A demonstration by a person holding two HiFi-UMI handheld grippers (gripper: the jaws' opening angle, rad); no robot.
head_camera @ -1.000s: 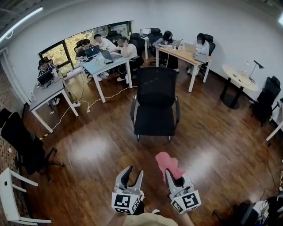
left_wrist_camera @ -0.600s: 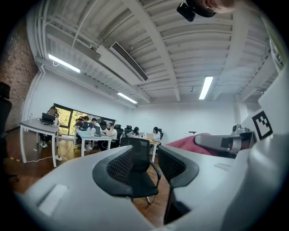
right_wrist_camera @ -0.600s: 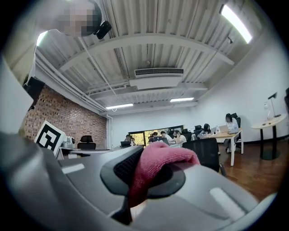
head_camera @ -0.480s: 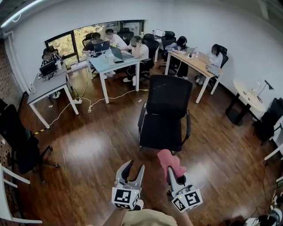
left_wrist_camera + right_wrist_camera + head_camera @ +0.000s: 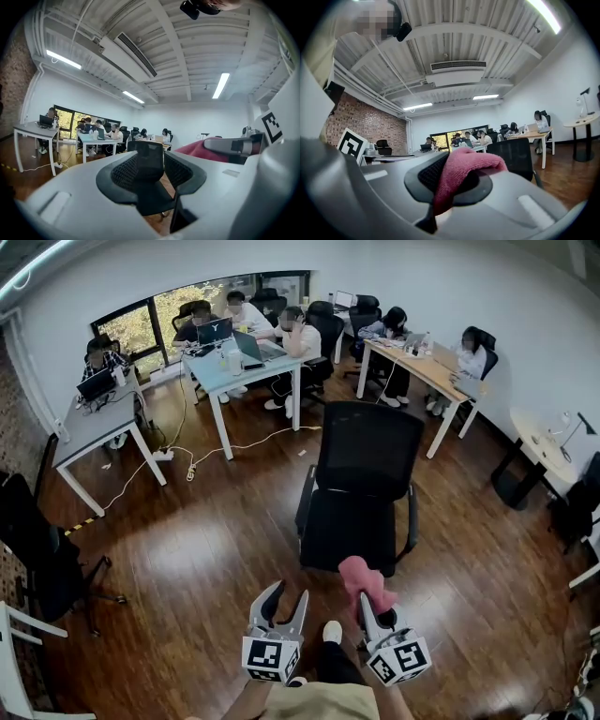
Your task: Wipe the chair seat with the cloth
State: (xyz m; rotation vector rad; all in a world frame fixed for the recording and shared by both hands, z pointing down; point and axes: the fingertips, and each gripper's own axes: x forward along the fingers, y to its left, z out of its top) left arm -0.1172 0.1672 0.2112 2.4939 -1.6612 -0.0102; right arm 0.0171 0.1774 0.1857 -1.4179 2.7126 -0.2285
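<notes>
one pink, fluffy microfibre cloth (image 5: 364, 579) is the thing to mind. it hangs just short of the front edge of the black mesh-backed office chair (image 5: 364, 479) and is not yet touching the seat (image 5: 347, 538). the right gripper (image 5: 373, 608) has its jaws clamped on the cloth, with the rest bunched loosely over the tips. the left gripper (image 5: 286, 597) sits beside it, further from the chair, its jaws a little apart with nothing between them.

the cloth looks light, soft and floppy, so it should fold and drag rather than slide flat. a hold near its middle, as now, likely leaves enough loose fabric to press onto the seat. the seat looks dark, flat and padded, and the armrests on either side may hem in the strokes.

under the chair is a glossy dark wooden floor (image 5: 187, 549); whether the chair would roll when pushed i cannot tell. beyond the chair, people sit at white tabletops (image 5: 94, 427) with laptops.
</notes>
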